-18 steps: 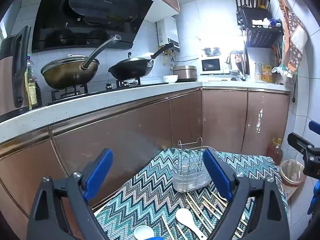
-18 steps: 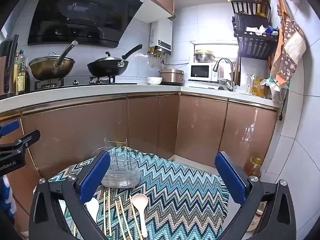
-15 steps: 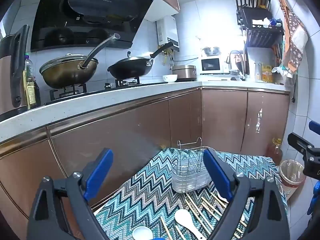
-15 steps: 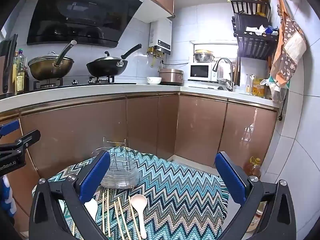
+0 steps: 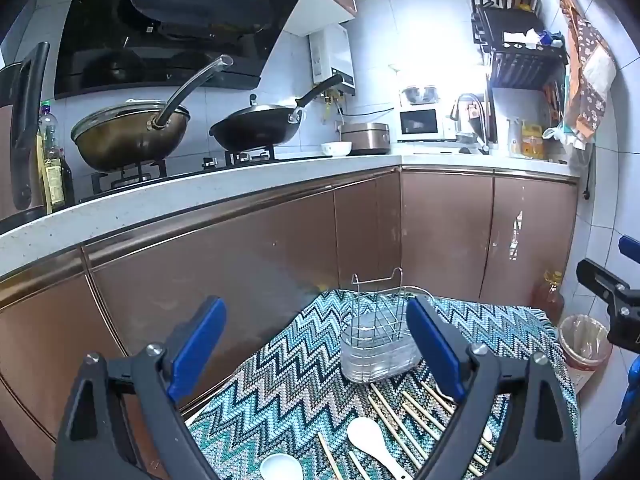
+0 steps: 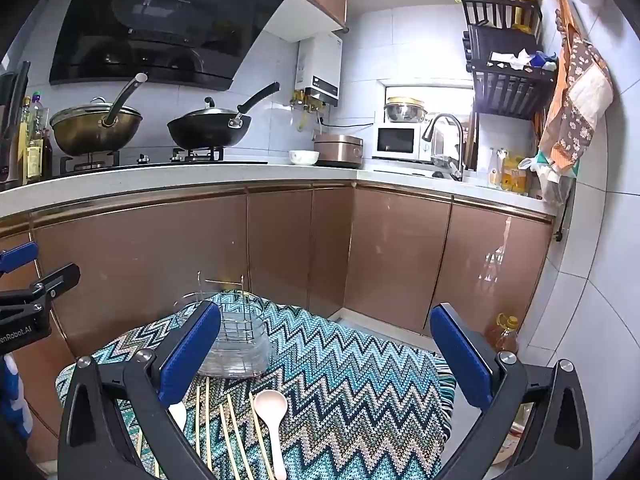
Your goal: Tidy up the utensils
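Observation:
A wire utensil rack in a clear tray [image 5: 378,340] [image 6: 237,340] stands on a zigzag-patterned cloth [image 5: 292,384] [image 6: 352,392]. In front of it lie several wooden chopsticks [image 5: 404,420] [image 6: 232,436] and white spoons [image 5: 370,438] [image 5: 280,467]. A pale spoon [image 6: 272,408] lies beside the chopsticks. My left gripper [image 5: 316,360] hovers open above the cloth, nothing between its blue pads. My right gripper [image 6: 326,352] is also open and empty, above the cloth's right half. Each gripper shows at the edge of the other's view.
Brown cabinet fronts [image 5: 240,264] and a white counter [image 5: 200,192] with two woks [image 5: 132,136] [image 5: 256,128] stand behind the cloth. An oil bottle [image 6: 504,332] and a lined bin [image 5: 584,348] sit on the floor at right.
Both views have shifted only slightly; the rack and utensils sit a touch higher in the left wrist view. Both grippers stay open.

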### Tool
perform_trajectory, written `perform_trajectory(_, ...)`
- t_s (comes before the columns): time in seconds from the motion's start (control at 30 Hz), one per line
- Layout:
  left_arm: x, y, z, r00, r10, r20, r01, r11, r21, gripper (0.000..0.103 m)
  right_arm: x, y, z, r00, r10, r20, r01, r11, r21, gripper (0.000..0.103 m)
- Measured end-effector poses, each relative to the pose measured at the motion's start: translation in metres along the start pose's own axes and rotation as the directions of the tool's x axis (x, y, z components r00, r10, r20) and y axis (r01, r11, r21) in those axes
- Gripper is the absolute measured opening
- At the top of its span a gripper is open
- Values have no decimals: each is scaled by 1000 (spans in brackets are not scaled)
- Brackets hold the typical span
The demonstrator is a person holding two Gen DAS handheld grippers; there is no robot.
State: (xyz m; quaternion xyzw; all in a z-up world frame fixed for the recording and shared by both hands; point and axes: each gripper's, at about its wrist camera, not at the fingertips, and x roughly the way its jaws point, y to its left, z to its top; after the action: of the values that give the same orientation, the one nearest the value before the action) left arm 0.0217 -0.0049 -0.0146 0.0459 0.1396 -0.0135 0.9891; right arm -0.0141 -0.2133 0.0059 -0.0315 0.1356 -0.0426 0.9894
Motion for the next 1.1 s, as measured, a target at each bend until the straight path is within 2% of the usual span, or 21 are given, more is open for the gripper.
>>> perform_trajectory(0.93, 9, 12, -1, 998, -2, -57, 0, 999, -36, 92, 3, -6, -3, 1000, -24, -17, 24, 1000, -2, 103)
perform_trajectory(1.1, 6, 11, 5, 998, 7, -62, -7, 1000, -3, 92, 3, -6, -4, 999, -26, -18, 26, 1000, -4, 103)
